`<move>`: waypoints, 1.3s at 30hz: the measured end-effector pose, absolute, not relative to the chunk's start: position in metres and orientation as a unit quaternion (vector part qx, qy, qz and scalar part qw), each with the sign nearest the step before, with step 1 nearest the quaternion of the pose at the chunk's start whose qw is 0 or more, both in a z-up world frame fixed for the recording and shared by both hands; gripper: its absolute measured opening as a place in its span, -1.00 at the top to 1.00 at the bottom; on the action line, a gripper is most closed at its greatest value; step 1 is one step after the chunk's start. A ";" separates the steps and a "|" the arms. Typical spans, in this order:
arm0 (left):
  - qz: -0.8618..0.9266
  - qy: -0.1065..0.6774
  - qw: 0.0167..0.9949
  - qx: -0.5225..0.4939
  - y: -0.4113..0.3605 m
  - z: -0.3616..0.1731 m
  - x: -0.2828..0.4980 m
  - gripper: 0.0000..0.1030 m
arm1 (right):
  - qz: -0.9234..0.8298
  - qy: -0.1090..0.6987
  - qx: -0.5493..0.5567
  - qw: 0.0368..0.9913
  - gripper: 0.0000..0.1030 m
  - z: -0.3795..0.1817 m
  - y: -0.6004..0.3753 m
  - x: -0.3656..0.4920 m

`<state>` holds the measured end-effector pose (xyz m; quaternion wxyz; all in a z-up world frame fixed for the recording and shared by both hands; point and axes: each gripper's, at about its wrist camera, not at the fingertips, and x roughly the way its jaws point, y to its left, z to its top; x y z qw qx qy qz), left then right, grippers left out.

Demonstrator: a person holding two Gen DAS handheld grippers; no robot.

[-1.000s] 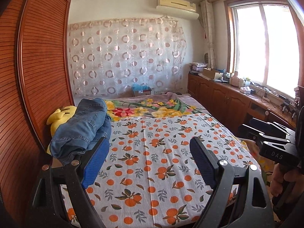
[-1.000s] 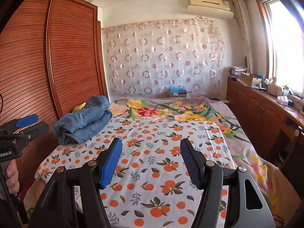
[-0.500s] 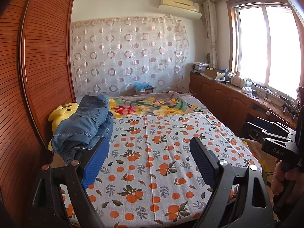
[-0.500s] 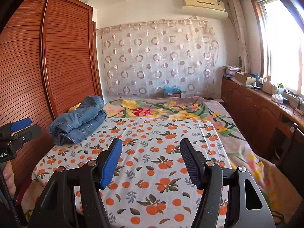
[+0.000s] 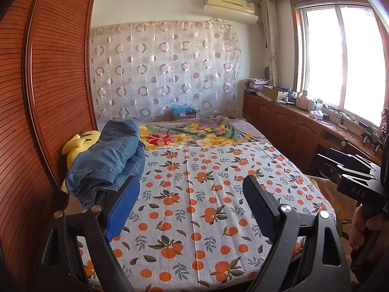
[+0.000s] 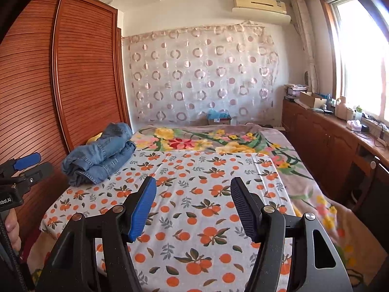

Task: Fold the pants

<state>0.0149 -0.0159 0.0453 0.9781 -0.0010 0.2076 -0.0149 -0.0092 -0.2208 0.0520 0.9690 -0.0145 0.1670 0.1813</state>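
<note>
Bedroom setup: the bed (image 5: pixel 218 219) carries bunched-up jeans (image 5: pixel 109 155) at its left edge by the wardrobe (image 5: pixel 48 85), long axis running toward the far end. Both the left gripper (image 5: pixel 192 209) and right gripper (image 6: pixel 193 209) have jaws apart, holding nothing; the left one's nearer.

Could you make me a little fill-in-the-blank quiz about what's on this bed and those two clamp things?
1. The bundled jeans lie beside the wooden ____.
2. The bedsheet is printed with ____.
3. The jaws of the left gripper and the right gripper both stand ____.
4. Under the jeans peeks a ____ plush toy.

Answers: wardrobe; oranges; open; yellow
</note>
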 end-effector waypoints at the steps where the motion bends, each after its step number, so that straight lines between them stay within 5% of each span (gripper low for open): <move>1: -0.015 0.207 0.978 0.000 -0.016 0.046 0.015 -0.69 | 0.182 0.167 -0.014 0.969 -0.27 0.051 -0.221 -0.010; 39: -0.014 0.207 0.978 -0.001 -0.019 0.046 0.015 -0.69 | 0.182 0.164 -0.013 0.969 -0.27 0.048 -0.219 -0.013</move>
